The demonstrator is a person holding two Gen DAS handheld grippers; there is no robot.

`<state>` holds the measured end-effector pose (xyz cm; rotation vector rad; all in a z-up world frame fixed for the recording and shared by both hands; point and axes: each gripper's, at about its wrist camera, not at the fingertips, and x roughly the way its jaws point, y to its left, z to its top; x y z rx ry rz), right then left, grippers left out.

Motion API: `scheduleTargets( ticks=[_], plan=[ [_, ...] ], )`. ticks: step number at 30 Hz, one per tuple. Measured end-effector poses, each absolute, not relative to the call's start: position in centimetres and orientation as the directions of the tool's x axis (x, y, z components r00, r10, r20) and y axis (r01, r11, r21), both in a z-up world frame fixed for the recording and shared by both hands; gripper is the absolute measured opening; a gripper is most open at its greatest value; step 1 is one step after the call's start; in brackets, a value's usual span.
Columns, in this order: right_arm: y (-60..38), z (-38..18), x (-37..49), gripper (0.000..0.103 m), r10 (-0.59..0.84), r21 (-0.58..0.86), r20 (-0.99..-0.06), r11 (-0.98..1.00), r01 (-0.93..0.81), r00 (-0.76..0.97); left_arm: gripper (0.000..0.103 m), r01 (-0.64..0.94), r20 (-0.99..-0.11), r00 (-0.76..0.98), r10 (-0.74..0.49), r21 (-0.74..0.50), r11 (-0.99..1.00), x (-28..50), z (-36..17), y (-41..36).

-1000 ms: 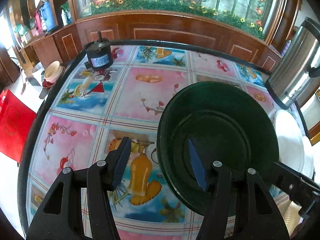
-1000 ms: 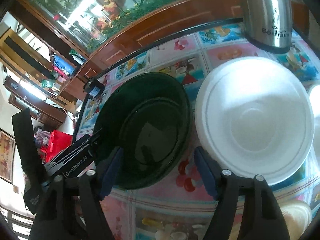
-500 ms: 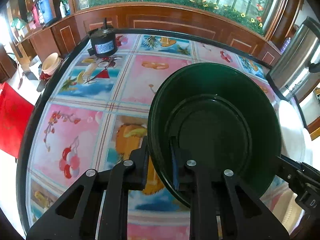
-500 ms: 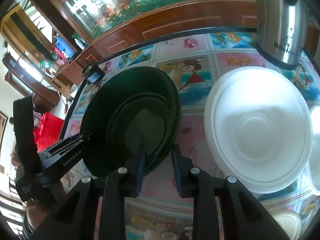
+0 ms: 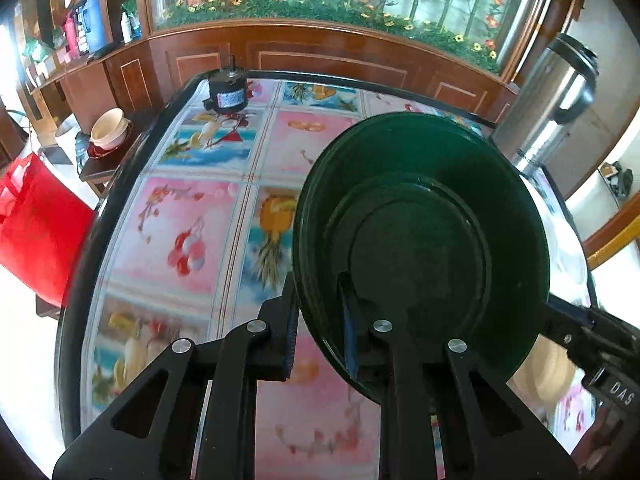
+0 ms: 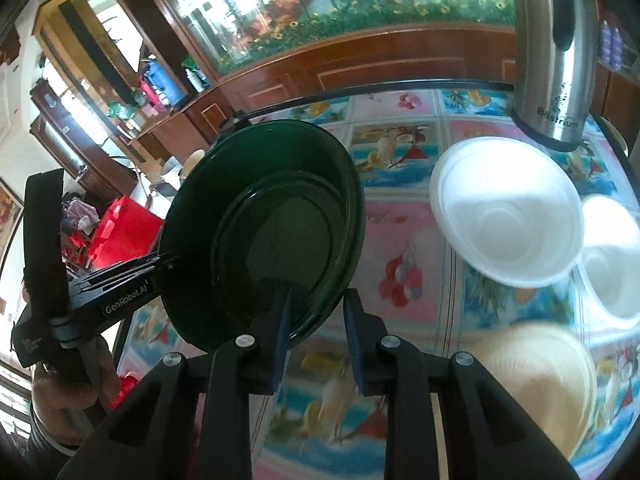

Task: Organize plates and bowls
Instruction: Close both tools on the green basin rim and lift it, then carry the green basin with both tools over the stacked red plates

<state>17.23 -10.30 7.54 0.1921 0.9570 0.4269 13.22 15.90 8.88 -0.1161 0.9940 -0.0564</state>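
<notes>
A dark green plate [image 5: 420, 240] is lifted off the table and tilted. My left gripper [image 5: 318, 320] is shut on its near left rim. My right gripper [image 6: 316, 328] is shut on the opposite rim of the same green plate [image 6: 260, 232]. A white plate [image 6: 504, 212] lies on the table to the right, with a white bowl [image 6: 612, 256] beside it and a cream bowl [image 6: 536, 380] nearer to me.
A steel kettle [image 6: 556, 52] stands at the table's back right; it also shows in the left wrist view [image 5: 552, 100]. A small black motor [image 5: 226, 94] sits at the back left. The table [image 5: 180, 220] has a fruit-pattern cloth and a dark rim.
Both grippers closed on the green plate's rim, then raised it off the table and tilted it. The white plate now sits farther away in the right wrist view.
</notes>
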Motion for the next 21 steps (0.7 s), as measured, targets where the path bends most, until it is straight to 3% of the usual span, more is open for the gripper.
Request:
scheduleTargets(
  ticks=[21],
  plan=[
    [-7.8,8.4,4.5,0.028,0.545,0.356,-0.687,0.829,-0.432,0.481,0.022,-0.008,-0.804,0.573,-0.161,-0.202,0.979,-4.9,10.6,20.5]
  ],
)
